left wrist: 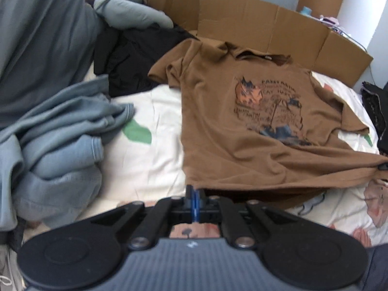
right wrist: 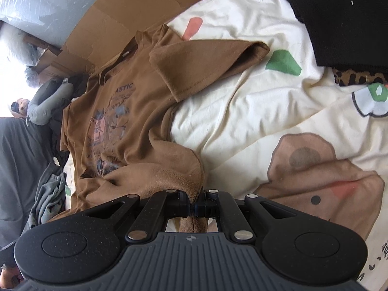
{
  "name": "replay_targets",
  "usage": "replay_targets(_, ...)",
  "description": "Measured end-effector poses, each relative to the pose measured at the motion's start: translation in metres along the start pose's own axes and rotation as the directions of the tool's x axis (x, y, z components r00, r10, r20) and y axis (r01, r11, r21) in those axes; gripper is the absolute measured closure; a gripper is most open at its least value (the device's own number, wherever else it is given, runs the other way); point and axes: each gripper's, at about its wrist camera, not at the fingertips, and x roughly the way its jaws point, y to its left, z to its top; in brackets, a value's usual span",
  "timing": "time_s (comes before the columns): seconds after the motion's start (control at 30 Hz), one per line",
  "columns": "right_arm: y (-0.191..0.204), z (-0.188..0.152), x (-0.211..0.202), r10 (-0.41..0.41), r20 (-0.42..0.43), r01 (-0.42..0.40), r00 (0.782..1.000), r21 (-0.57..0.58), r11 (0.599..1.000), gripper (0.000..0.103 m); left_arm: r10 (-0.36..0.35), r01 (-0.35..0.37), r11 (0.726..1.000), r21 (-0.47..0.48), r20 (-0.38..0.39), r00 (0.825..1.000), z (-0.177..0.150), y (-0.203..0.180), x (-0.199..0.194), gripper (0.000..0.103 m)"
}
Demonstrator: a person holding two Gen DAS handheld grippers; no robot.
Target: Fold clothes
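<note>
A brown T-shirt (left wrist: 242, 126) with a dark printed graphic lies face up on the cream bedsheet (left wrist: 150, 160), collar toward the cardboard. My left gripper (left wrist: 195, 194) is shut on the hem's left corner, blue pads pressed together, and the hem hangs slightly off the sheet. In the right wrist view the same brown T-shirt (right wrist: 126, 111) bunches into my right gripper (right wrist: 197, 202), which is shut on the other hem corner. One sleeve (right wrist: 206, 65) lies spread on the sheet. A dark tip of the right gripper (left wrist: 383, 166) shows at the shirt's stretched right corner.
A heap of grey-blue clothes (left wrist: 55, 140) lies left of the shirt, with a black garment (left wrist: 131, 60) behind it. Flattened cardboard (left wrist: 278, 29) lines the far edge. More black cloth (right wrist: 339, 17) over a leopard-print piece (right wrist: 356, 77) sits at the right.
</note>
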Motion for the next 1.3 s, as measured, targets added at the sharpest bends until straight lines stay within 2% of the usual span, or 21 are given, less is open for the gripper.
replay_targets(0.2,-0.002,-0.002,0.006,-0.024,-0.016,0.024,1.0,0.002,1.0,0.102,-0.103,0.103,0.995,-0.015,-0.023,0.994,-0.013,-0.015,0.02,0.102)
replay_targets(0.33,-0.002,-0.001,0.007,-0.033,-0.019,0.033,0.999,-0.004,0.999,0.102,-0.172,0.171,0.985,-0.008,-0.058,0.983,-0.019,-0.038,0.045,0.102)
replay_targets(0.47,-0.003,-0.001,0.009,-0.04,-0.024,0.04,0.999,-0.006,0.999,0.102,-0.184,0.189,0.981,0.038,-0.1,0.978,-0.032,-0.062,0.069,0.102)
replay_targets(0.67,-0.004,-0.002,0.012,-0.051,-0.032,0.051,0.998,-0.011,0.999,0.102,-0.172,0.195,0.977,0.089,-0.218,0.961,-0.053,-0.078,0.101,0.097)
replay_targets(0.77,-0.004,-0.002,0.012,-0.054,-0.034,0.053,0.998,-0.011,0.999,0.102,-0.191,0.213,0.975,0.069,-0.24,0.952,-0.059,-0.075,0.098,0.09)
replay_targets(0.93,-0.005,-0.003,0.014,-0.054,-0.036,0.054,0.998,-0.005,0.999,0.102,-0.197,0.221,0.972,0.076,-0.247,0.949,-0.062,-0.063,0.075,0.088)
replay_targets(1.03,-0.005,-0.004,0.015,-0.052,-0.037,0.051,0.998,-0.005,0.999,0.102,-0.188,0.199,0.98,0.017,-0.245,0.951,-0.057,-0.048,0.066,0.083)
replay_targets(1.07,-0.005,-0.005,0.016,-0.051,-0.036,0.05,0.998,-0.004,0.999,0.102,-0.181,0.185,0.983,-0.008,-0.243,0.953,-0.056,-0.043,0.065,0.075)
replay_targets(1.1,-0.006,-0.005,0.016,-0.05,-0.036,0.05,0.998,-0.003,0.999,0.102,-0.168,0.164,0.986,-0.038,-0.242,0.956,-0.054,-0.037,0.065,0.061)
replay_targets(1.17,-0.007,-0.006,0.016,-0.049,-0.037,0.049,0.998,-0.002,0.999,0.102,-0.156,0.135,0.985,-0.104,-0.24,0.958,-0.05,-0.028,0.069,0.052)
replay_targets(1.3,-0.008,-0.008,0.016,-0.048,-0.041,0.048,0.998,0.0,0.999,0.102,-0.195,0.133,0.961,-0.243,-0.251,0.948,-0.045,-0.02,0.083,0.052)
